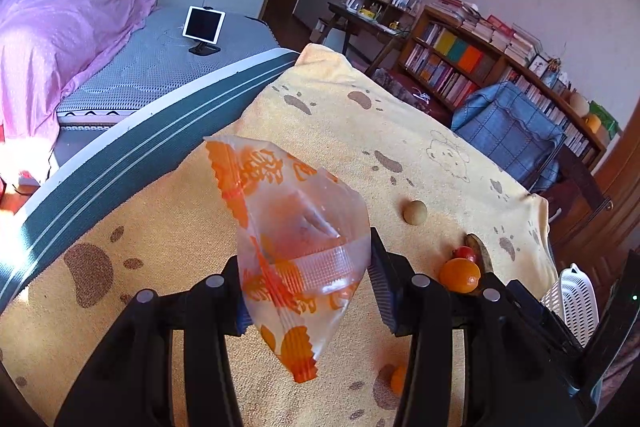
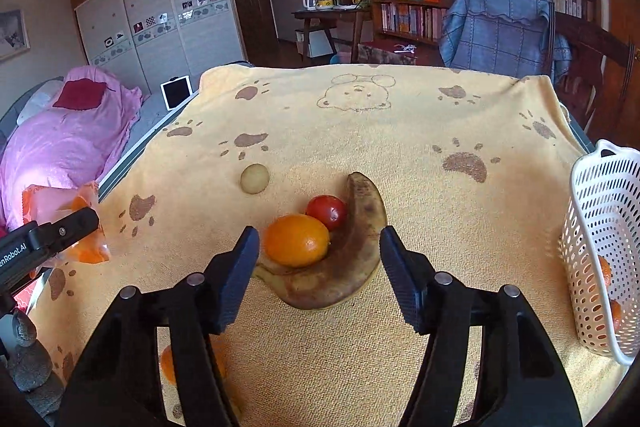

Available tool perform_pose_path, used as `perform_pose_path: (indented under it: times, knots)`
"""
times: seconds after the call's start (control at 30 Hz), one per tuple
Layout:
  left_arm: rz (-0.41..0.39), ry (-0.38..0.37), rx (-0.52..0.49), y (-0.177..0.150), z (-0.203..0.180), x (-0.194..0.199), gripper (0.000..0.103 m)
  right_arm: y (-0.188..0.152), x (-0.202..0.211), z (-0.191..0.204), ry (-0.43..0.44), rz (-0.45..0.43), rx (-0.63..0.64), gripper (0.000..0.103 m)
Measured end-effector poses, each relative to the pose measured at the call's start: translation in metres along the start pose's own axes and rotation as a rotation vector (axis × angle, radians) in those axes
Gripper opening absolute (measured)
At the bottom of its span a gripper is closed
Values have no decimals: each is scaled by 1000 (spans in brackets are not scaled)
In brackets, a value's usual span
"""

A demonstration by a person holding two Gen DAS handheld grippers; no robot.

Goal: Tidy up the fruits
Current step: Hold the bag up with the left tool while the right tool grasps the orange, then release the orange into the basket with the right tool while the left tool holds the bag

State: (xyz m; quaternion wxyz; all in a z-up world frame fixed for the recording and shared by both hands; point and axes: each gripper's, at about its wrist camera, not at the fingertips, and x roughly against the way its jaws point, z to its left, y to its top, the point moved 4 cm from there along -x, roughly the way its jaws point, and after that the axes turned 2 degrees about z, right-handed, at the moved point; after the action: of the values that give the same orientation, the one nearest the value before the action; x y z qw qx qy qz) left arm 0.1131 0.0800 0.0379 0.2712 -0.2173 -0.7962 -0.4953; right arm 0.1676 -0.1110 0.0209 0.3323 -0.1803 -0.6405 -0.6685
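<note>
Plastic bag (image 1: 298,259) pinched by left gripper (image 1: 308,291).

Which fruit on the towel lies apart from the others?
The pale round fruit; the orange, red fruit and browned banana touch in one cluster.

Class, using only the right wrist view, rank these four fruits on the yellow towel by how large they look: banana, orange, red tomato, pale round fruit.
1. banana
2. orange
3. and 4. red tomato and pale round fruit: these look nearly alike, and the pale one lies farther from the camera, so I leave them unranked.
</note>
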Motion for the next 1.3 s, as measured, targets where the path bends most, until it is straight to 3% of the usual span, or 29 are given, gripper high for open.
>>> perform_pose_path:
  times: [0.5, 0.57, 0.7, 1.3]
  knots:
    - [2, -5, -1, -2, 0, 1, 47, 2, -40, 22, -88, 49, 95, 56]
    - [2, -6, -2, -2, 0, 1, 47, 1, -44, 22, -94, 61, 95, 47]
    - [3, -6, -7, -2, -1, 0, 47, 2, -44, 20, -95, 60, 98, 47]
    - [-2, -14, -37, -6, -6, -1, 47, 12, 6, 16, -45, -34, 50, 47]
